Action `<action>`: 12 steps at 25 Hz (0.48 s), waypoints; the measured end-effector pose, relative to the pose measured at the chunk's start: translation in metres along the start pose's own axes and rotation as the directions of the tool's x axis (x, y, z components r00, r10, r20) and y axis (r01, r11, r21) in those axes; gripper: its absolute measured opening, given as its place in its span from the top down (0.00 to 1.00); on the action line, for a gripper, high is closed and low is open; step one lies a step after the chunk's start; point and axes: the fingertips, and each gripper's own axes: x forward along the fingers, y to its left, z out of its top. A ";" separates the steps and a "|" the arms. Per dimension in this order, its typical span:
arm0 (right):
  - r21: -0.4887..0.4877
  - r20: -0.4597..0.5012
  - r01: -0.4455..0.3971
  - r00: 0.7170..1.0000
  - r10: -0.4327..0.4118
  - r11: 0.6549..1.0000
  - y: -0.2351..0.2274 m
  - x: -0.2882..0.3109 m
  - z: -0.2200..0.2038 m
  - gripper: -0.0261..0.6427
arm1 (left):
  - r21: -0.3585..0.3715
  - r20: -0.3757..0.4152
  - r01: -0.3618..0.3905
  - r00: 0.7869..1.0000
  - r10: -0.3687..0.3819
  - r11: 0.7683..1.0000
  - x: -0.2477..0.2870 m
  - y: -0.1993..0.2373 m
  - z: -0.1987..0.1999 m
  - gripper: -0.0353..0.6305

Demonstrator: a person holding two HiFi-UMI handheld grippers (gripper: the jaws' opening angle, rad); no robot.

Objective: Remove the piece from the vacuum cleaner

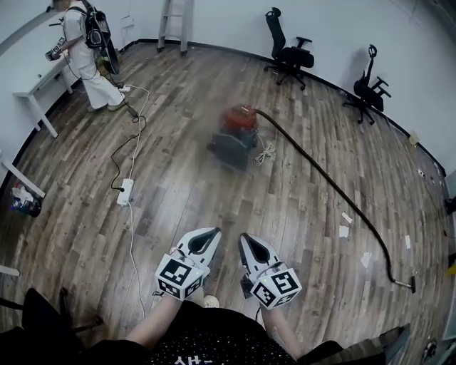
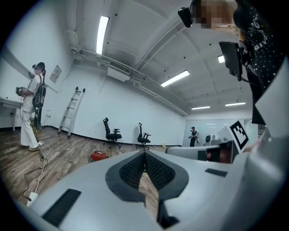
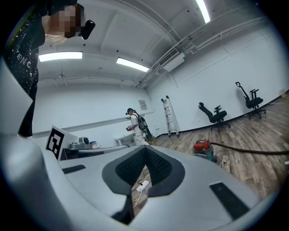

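Note:
A red-topped vacuum cleaner [image 1: 236,132] with a grey body stands on the wooden floor in the middle of the room. Its long dark hose [image 1: 335,189] curves right and ends in a nozzle [image 1: 412,284] near the right edge. The vacuum cleaner [image 2: 97,156] looks small and far off in the left gripper view, and the vacuum cleaner [image 3: 202,148] sits right of centre in the right gripper view. My left gripper [image 1: 213,232] and right gripper [image 1: 244,237] hover side by side near my body, well short of it. Both are shut with nothing between the jaws.
A white power strip [image 1: 125,192] with cables lies on the floor to the left. Another person [image 1: 85,50] stands at a white table at far left. Two office chairs [image 1: 288,51] and a ladder [image 1: 175,21] line the back wall. Paper scraps [image 1: 345,225] lie near the hose.

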 end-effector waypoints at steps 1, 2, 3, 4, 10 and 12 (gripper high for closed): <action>0.003 -0.001 0.007 1.000 -0.007 1.000 -0.009 0.010 0.002 0.94 | -0.003 -0.004 0.005 1.000 -0.005 1.000 0.010 0.009 0.001 0.94; 0.005 -0.001 0.015 1.000 -0.015 1.000 -0.019 0.021 0.004 0.94 | -0.004 -0.006 0.010 1.000 -0.010 1.000 0.021 0.019 0.003 0.94; 0.006 -0.003 0.021 1.000 -0.021 1.000 -0.028 0.033 0.007 0.94 | -0.004 -0.008 0.016 1.000 -0.016 1.000 0.032 0.030 0.006 0.94; 0.005 -0.005 0.026 1.000 -0.026 1.000 -0.037 0.046 0.011 0.94 | -0.005 -0.008 0.021 1.000 -0.021 1.000 0.043 0.042 0.010 0.94; 0.022 -0.010 0.055 0.998 -0.054 0.998 -0.091 0.141 0.045 0.94 | -0.016 -0.022 0.042 0.999 -0.042 0.999 0.112 0.127 0.043 0.94; 0.024 -0.014 0.064 0.998 -0.064 0.998 -0.108 0.174 0.054 0.94 | -0.012 -0.026 0.052 0.998 -0.052 0.999 0.134 0.157 0.054 0.94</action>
